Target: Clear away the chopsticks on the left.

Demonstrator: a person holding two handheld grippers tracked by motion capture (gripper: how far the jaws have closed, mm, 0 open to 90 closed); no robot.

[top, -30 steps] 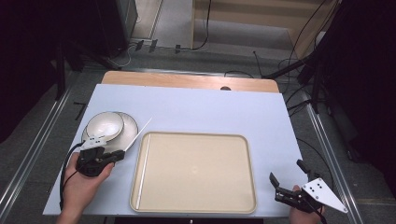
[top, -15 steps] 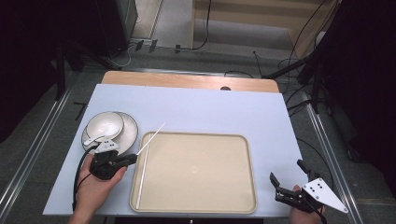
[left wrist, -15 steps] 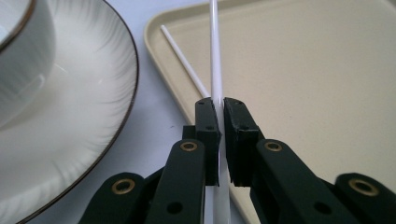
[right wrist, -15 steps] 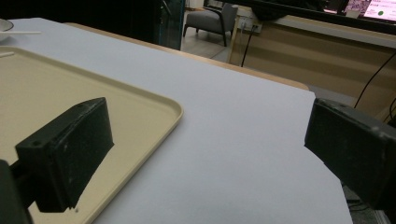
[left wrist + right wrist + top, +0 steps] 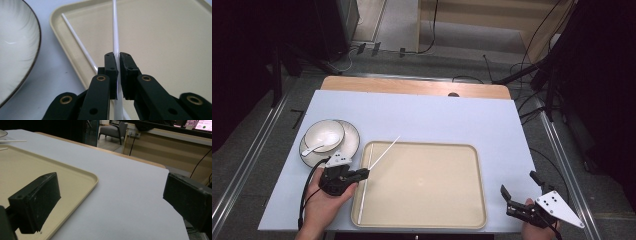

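My left gripper (image 5: 363,173) is shut on a thin white chopstick (image 5: 385,150) at the left rim of the beige tray (image 5: 422,145). The stick slants up and away over the tray's near-left corner. In the left gripper view the jaws (image 5: 118,59) pinch this chopstick (image 5: 115,27) near its lower end. A second white chopstick (image 5: 364,195) lies inside the tray along its left edge (image 5: 78,45). My right gripper (image 5: 519,186) rests open and empty on the table beyond the tray's right front corner, its jaws wide apart (image 5: 112,200).
A white bowl (image 5: 324,136) with a white spoon (image 5: 318,146) in it stands on a dark-rimmed plate (image 5: 352,145) left of the tray; the plate's rim (image 5: 30,67) is close to my left jaws. The pale blue table top (image 5: 437,115) stretches behind the tray.
My left gripper has carried the chopstick to the right, from beside the bowl to the tray's left rim. The right gripper has stayed put.
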